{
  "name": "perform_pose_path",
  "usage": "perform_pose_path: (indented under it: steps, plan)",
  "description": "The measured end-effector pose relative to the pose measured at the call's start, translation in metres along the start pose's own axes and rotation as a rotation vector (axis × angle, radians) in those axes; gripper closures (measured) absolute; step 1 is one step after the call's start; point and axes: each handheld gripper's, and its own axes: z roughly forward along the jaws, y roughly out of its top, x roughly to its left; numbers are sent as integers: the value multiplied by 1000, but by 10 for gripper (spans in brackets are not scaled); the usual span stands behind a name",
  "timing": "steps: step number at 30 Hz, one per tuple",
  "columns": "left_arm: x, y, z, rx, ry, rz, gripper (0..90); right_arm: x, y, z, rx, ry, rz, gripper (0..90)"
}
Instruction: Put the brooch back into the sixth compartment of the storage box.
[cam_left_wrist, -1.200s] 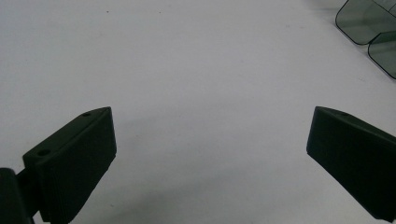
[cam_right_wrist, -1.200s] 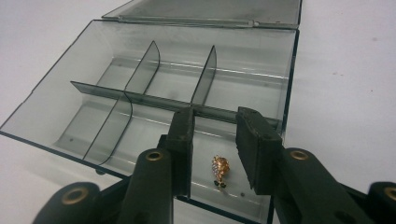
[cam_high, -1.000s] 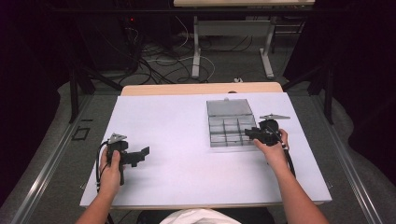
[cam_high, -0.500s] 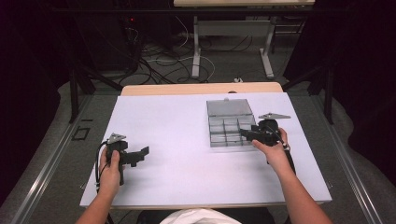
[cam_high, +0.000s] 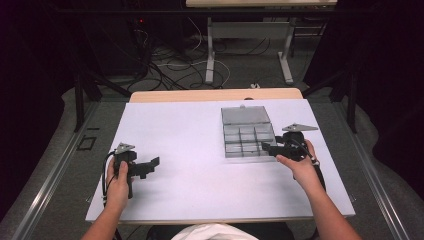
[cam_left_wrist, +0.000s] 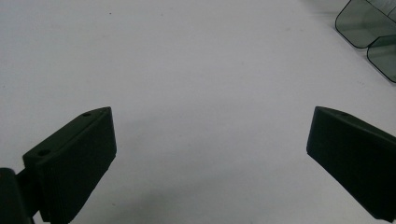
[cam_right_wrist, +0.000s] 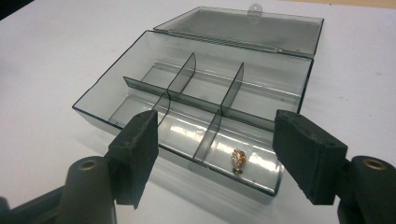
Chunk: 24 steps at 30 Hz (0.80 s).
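White table (cam_high: 200, 200) in a dark room, cables on the floor behind it. From the high view, the open box (cam_high: 248, 135) sits right of centre with its lid flat behind it. The right gripper (cam_high: 268, 148) is just at the box's near right corner, and the left gripper (cam_high: 150, 165) is parked well off to the left over bare table.

Left gripper view: jaws wide apart with nothing between them, and the box's edge (cam_left_wrist: 369, 28) is off in the far corner.

Right gripper view: the jaws have just been opening and hold nothing. A small gold charm (cam_right_wrist: 238, 160) lies in the box's (cam_right_wrist: 196, 93) nearest end compartment. I'd say the drop is done, so what's left is backing off and maybe closing the lid.
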Motion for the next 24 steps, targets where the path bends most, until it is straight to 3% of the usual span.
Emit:
perform_pose_path:
  steps: [7, 16, 24]
  plan:
    - [0, 0, 0, 2, 1, -1, 16, -4, -7, -9, -3, -6, 14, 309]
    - [0, 0, 0, -8, -2, -6, 16, -8, -20, -16, -6, -48, 31, 171]
    - [0, 0, 0, -4, -1, -5, 16, -16, -32, -22, -9, -74, 24, 144]
